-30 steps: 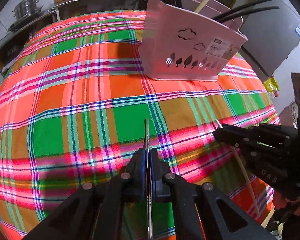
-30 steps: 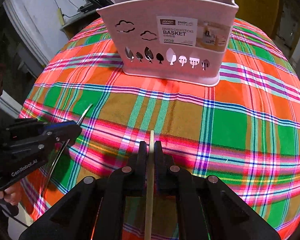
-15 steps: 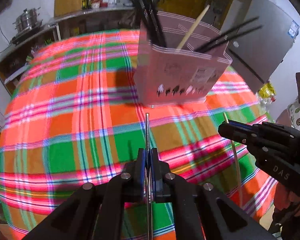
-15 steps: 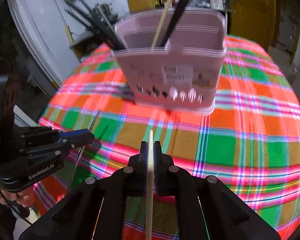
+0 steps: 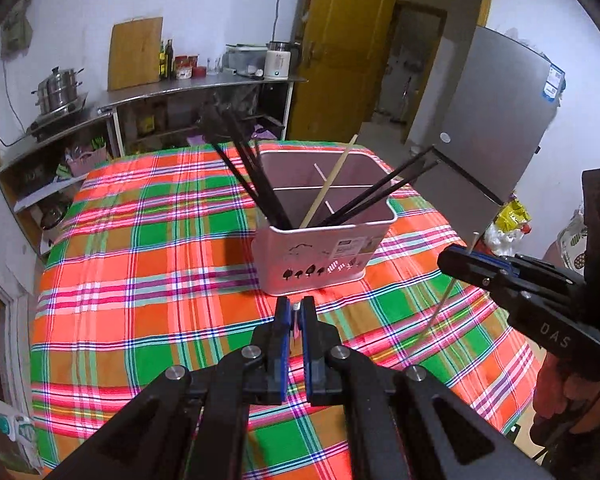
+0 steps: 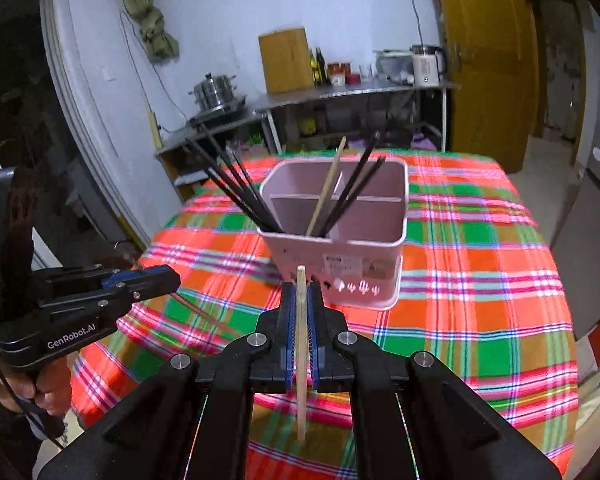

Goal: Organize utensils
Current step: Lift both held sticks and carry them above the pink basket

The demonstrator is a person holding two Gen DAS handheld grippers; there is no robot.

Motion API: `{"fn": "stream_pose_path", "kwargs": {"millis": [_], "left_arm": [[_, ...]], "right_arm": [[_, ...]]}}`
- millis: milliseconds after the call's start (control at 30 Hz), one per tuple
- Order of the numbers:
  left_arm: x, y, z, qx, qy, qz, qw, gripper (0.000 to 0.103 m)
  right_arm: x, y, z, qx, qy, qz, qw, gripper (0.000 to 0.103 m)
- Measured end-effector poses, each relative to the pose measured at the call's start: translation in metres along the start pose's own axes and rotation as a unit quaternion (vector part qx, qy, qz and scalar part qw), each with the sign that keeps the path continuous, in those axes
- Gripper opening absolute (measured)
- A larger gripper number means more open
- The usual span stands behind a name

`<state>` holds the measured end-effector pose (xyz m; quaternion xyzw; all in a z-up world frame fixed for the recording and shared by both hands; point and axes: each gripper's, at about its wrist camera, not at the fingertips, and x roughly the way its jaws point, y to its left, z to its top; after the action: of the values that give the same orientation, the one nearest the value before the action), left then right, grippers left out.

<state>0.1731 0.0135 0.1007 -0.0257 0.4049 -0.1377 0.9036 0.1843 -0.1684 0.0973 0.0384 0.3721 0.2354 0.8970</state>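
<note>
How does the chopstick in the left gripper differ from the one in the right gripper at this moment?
The left gripper pinches a thin grey metal chopstick; the right gripper pinches a thicker pale wooden chopstick. The metal one barely shows past its pads; the wooden one pokes clearly beyond its fingertips. Both are clamped in shut jaws, off the checked tablecloth, short of the pink basket.

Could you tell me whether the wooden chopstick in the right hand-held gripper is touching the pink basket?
Apart. The left wrist view shows the chopstick in the right hand-held gripper, with tablecloth between it and the basket.
</note>
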Motion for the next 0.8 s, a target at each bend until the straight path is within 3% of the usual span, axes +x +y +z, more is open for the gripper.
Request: {"fn": "stream_pose_path", "kwargs": {"millis": [433, 800], "left_arm": [[0.006, -0.012, -0.017, 0.006, 0.021, -0.002, 0.9998, 0.005], [-0.005, -0.008, 0.000, -0.004, 0.014, -0.017, 0.9998, 0.005]], "right_arm": [[-0.018, -0.003, -0.014, -0.009, -0.006, -0.005, 1.000, 0.005], [-0.028, 0.000, -0.004, -0.011, -0.027, -0.002, 1.000, 0.005]]}}
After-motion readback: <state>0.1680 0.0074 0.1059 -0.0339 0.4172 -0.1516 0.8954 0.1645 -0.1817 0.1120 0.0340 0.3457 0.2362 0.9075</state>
